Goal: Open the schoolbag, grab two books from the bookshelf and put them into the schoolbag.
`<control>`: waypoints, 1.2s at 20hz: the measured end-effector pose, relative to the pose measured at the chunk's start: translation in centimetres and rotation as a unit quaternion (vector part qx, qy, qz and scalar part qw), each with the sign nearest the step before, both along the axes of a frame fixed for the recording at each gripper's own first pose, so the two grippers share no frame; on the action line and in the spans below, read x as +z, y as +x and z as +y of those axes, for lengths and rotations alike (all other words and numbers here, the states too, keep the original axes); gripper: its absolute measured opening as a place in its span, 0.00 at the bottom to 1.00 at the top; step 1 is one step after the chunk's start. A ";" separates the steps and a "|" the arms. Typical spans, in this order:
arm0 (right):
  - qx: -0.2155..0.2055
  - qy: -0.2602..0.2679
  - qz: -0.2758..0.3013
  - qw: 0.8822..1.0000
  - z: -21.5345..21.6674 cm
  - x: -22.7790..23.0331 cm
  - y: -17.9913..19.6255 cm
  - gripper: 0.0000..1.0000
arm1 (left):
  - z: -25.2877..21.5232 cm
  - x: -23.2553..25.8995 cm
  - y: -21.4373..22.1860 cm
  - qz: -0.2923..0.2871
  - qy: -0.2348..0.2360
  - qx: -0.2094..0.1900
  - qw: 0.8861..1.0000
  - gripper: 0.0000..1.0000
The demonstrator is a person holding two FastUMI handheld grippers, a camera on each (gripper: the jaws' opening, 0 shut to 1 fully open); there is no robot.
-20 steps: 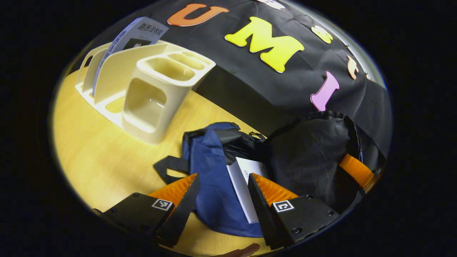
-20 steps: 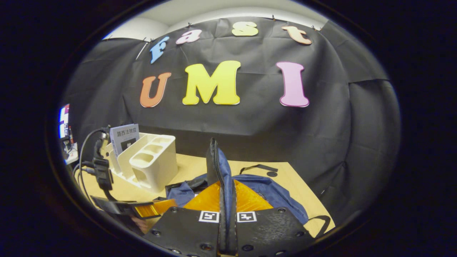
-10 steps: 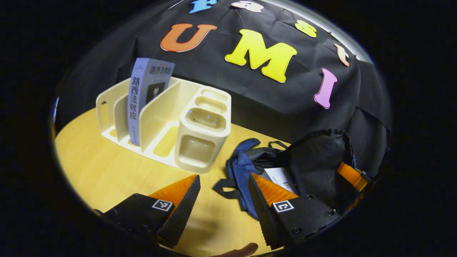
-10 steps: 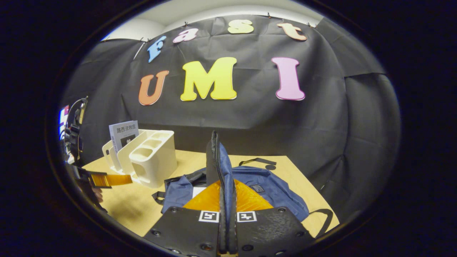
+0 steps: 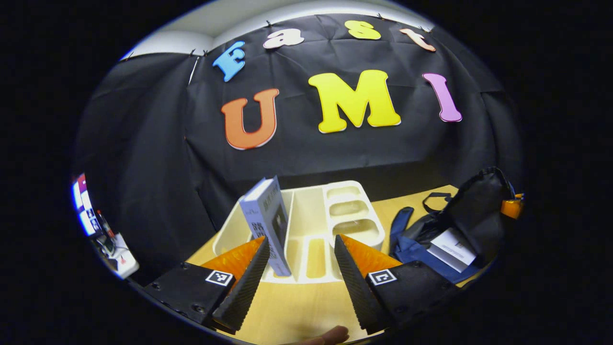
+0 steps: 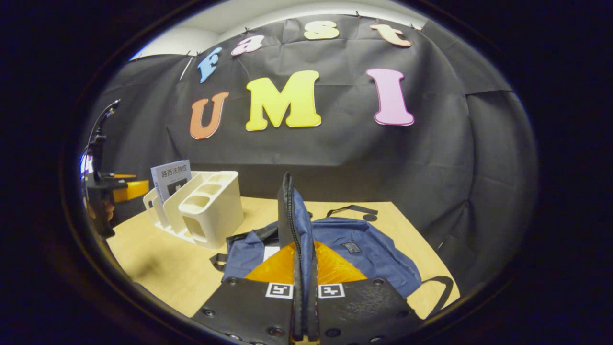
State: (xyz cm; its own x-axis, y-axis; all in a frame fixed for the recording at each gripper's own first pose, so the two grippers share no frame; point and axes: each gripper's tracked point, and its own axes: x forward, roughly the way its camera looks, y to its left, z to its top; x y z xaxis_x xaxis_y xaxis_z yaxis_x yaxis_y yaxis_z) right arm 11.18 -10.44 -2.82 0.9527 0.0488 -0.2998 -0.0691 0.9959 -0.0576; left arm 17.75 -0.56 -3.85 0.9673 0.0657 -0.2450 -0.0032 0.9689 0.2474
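Cream plastic bookshelf (image 5: 311, 225) stands on the wooden table (image 5: 297, 311), and the one book (image 5: 268, 225) in it stands upright on its short edge, long axis vertical, spine toward the left gripper (image 5: 299, 261), whose spread fingers sit just before it, empty. Beside the bookshelf lies the blue schoolbag (image 6: 354, 249); the right gripper (image 6: 302, 268) pinches its raised flap (image 6: 287, 215), with another book (image 5: 452, 249) inside.
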 end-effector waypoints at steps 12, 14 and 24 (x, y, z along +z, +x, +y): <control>-0.007 0.000 -0.003 1.000 -1.3 0.4 0.5 0.05 | 6.5 6.2 11.6 -0.003 -0.046 0.034 0.998 0.98; -0.005 -0.006 -0.001 1.000 -1.4 0.4 0.4 0.05 | 7.2 4.7 13.9 0.032 -0.073 0.032 0.996 0.98; -0.021 0.063 0.011 0.998 -2.6 -0.6 0.2 0.05 | 8.7 -2.8 18.0 0.268 -0.073 0.032 0.960 0.96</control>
State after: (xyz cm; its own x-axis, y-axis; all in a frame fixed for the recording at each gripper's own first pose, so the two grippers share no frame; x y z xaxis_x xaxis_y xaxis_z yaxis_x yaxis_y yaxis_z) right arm 11.34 -13.02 -3.46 0.9478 0.0475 -0.3154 -0.0271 0.9973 0.0689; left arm 35.71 8.19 -6.63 0.6952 0.0474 -0.7172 0.0268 0.9954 0.0917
